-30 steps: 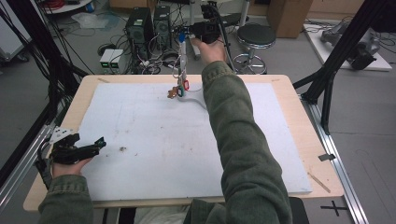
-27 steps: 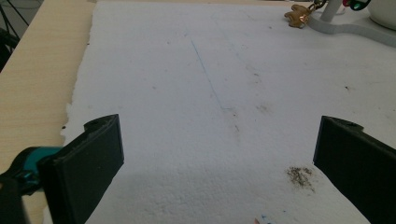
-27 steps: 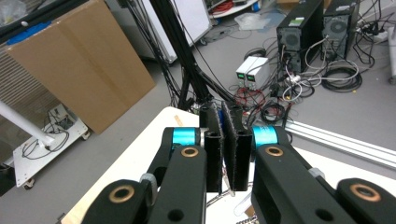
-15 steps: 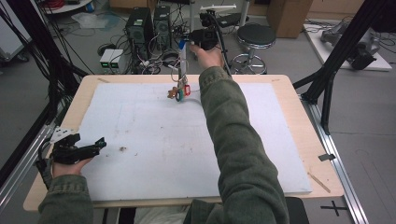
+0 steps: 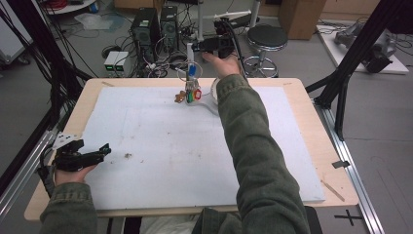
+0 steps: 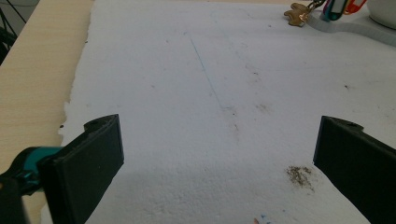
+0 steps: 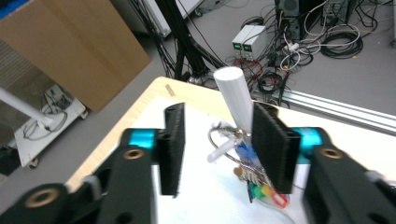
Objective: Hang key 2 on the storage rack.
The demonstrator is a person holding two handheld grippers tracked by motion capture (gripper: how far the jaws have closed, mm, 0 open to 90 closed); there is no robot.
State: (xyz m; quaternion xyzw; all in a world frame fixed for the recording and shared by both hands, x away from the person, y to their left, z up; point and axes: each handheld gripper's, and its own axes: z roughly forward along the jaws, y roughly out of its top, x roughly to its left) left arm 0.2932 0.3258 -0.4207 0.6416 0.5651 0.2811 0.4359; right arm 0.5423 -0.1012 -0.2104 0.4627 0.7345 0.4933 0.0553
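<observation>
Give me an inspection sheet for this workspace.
Surface: white foam sheet on a wooden table, faintly stained.
Job's things: white post stands at the far edge; keys with coloured tags hang by it.
Clutter: brown crumbs on the sheet.
Grippers: right gripper has just been opening, its jaws either side of the post; left gripper is open with nothing between its jaws, at the table's left edge.
Cables: tangled on the floor behind the table.
Surroundings: computer towers, stool, cardboard box.
</observation>
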